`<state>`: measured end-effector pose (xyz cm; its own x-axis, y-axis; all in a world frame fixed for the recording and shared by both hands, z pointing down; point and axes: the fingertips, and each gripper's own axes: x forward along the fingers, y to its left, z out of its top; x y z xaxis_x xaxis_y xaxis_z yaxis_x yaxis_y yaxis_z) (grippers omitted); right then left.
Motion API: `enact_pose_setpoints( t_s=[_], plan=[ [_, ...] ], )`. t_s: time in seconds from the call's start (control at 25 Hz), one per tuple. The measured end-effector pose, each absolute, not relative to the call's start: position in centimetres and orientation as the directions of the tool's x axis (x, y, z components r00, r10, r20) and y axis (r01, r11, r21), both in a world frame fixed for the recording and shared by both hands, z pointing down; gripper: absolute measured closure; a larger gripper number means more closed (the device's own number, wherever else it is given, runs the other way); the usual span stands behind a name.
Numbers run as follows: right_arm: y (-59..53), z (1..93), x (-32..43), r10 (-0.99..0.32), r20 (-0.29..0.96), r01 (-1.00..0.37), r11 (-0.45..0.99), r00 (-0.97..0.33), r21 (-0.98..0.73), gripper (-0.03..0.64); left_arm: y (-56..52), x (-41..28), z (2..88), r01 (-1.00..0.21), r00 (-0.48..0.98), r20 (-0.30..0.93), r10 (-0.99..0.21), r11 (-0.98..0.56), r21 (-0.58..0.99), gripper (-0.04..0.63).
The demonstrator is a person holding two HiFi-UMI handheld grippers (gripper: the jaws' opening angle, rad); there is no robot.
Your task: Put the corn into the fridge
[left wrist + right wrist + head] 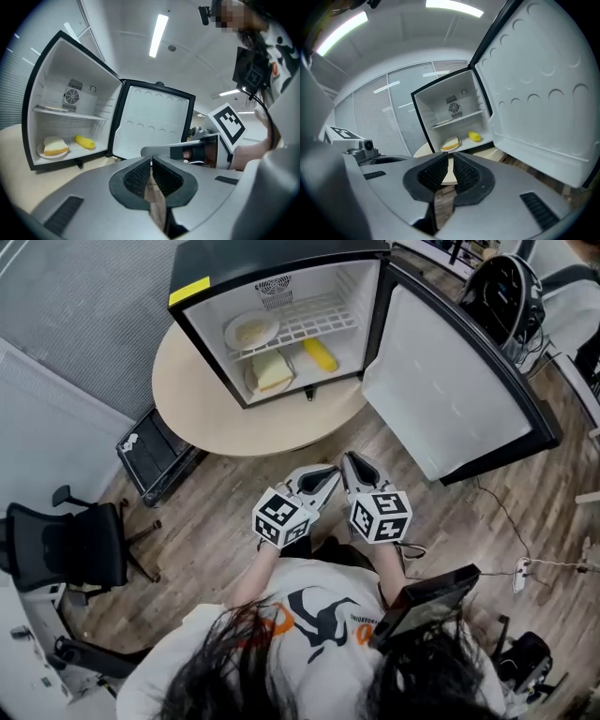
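The yellow corn (321, 354) lies on the bottom shelf of the open mini fridge (208, 289), to the right of a slice of bread on a plate (272, 373). From the gripper views the corn (85, 141) (474, 136) shows far ahead inside the fridge. Both grippers are held close to the person's body, well short of the table. My left gripper (326, 476) (151, 161) is shut with nothing between its pads. My right gripper (352, 461) (451, 159), just beside it, is also shut and empty.
The fridge stands on a round beige table (187, 399), and its door (450, 390) swings wide open to the right. A plate (250, 331) rests on the upper wire shelf. A black office chair (75, 545) and a black box (155, 454) sit on the floor at left.
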<state>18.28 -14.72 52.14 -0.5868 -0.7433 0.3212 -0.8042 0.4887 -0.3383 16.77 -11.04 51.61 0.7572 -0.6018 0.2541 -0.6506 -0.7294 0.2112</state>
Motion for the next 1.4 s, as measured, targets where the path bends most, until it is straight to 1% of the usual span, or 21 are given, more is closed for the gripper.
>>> enact_pose_setpoints(
  t_s=[0.28,0.52,1.04,1.4],
  plan=[
    [-12.0,51.9,17.6,-0.719,0.298,-0.768,0.509,-0.628,-0.389,0.572,-8.3,15.8,51.2,-0.690,0.723,0.250,-0.644,-0.691,0.214,0.583],
    [-10.2,51.6,16.3,-0.711,0.290,-0.754,0.511,-0.641,-0.412,0.572,-5.9,14.8,50.8,-0.690,0.722,0.252,-0.644,-0.694,0.205,0.583],
    [-0.5,52.5,7.4,-0.666,0.321,-0.729,0.528,-0.674,-0.436,0.575,2.8,5.8,51.3,-0.734,0.679,0.254,-0.689,-0.639,0.231,0.583],
    [3.6,52.3,5.6,-0.685,0.326,-0.750,0.516,-0.651,-0.413,0.575,7.2,2.6,51.1,-0.738,0.674,0.229,-0.702,-0.632,0.235,0.583]
  ],
)
